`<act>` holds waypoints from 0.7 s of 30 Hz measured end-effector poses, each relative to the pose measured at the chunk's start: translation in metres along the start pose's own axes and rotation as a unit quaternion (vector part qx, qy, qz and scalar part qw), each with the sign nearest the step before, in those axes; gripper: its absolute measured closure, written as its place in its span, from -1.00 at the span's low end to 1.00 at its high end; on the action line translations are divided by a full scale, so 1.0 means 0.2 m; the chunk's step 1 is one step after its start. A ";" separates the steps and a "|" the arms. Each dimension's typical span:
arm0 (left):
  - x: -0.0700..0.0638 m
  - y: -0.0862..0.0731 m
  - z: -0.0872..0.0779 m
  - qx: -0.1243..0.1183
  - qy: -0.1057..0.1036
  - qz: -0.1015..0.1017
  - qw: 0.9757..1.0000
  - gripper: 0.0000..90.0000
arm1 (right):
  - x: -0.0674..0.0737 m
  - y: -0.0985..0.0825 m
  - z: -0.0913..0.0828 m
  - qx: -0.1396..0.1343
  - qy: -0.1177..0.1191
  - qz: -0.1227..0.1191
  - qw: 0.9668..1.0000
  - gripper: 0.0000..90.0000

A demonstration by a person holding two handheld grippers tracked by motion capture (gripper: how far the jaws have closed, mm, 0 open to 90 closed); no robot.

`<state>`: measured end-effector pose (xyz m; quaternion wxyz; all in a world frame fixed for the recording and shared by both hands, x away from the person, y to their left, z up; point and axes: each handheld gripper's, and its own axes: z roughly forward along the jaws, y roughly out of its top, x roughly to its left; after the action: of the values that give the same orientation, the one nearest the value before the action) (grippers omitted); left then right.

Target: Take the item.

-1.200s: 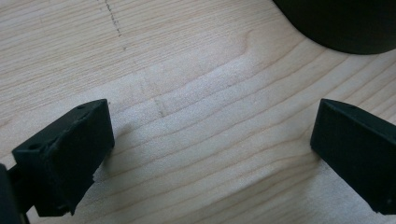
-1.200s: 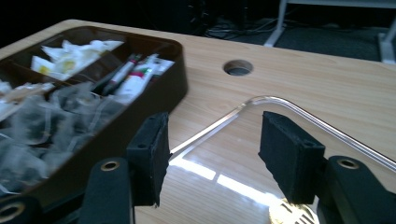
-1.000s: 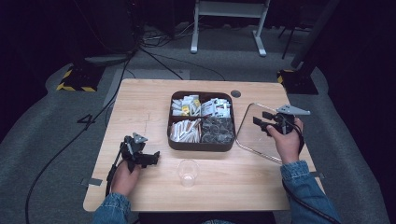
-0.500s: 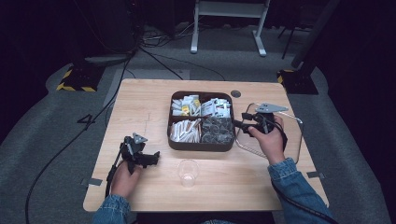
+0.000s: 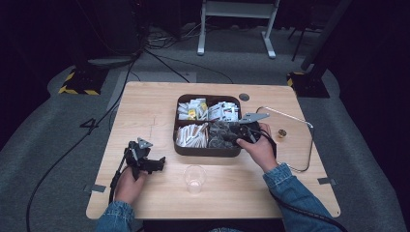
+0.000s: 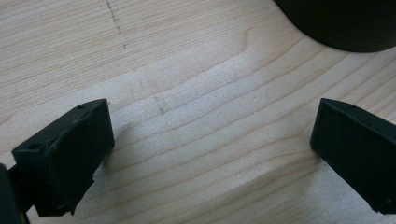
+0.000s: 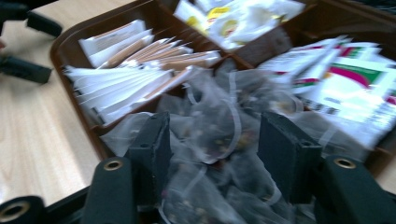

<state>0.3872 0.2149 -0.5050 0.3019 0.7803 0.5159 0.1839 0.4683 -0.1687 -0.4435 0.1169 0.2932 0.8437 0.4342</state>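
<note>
Right gripper [image 5: 231, 137] sits over the near right compartment of the brown box [image 5: 207, 151], which stands at the middle of the table [image 5: 145, 101], toward its far edge. Jaws spread, straddling the heap of mesh tea bags [image 7: 219, 126]; pads not seen pressing on any bag. Left gripper [image 5: 157, 163] rests near the table's near left corner, jaws spread wide over bare wood. Clear plastic cup [image 5: 194, 178] stands by the near edge.
</note>
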 end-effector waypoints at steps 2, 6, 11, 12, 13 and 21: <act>0.00 0.00 0.00 0.000 0.000 0.000 1.000 -1.00 | 0.02 0.01 0.02 0.005 0.010 -0.007 1.000 -0.04; 0.00 0.00 0.00 0.000 0.000 0.000 1.000 -1.00 | 0.02 0.02 0.07 0.020 0.008 -0.013 1.000 -0.04; 0.00 0.00 0.00 0.000 0.000 0.000 1.000 -1.00 | 0.00 0.03 0.12 0.031 0.000 -0.020 0.999 0.10; 0.00 0.00 0.00 -0.001 0.001 0.001 1.000 -1.00 | 0.00 0.03 0.13 0.036 -0.003 -0.020 0.999 0.16; 0.00 0.00 0.00 0.000 0.000 0.000 1.000 -1.00 | 0.00 0.04 0.14 0.040 -0.007 -0.021 0.999 0.18; 0.00 0.00 0.00 0.000 0.000 0.000 1.000 -1.00 | -0.02 0.03 0.18 0.068 -0.017 -0.032 0.997 0.46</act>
<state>0.3873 0.2148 -0.5050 0.3018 0.7805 0.5156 0.1842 0.4902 -0.1432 -0.4598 0.1251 0.2806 0.8781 0.3668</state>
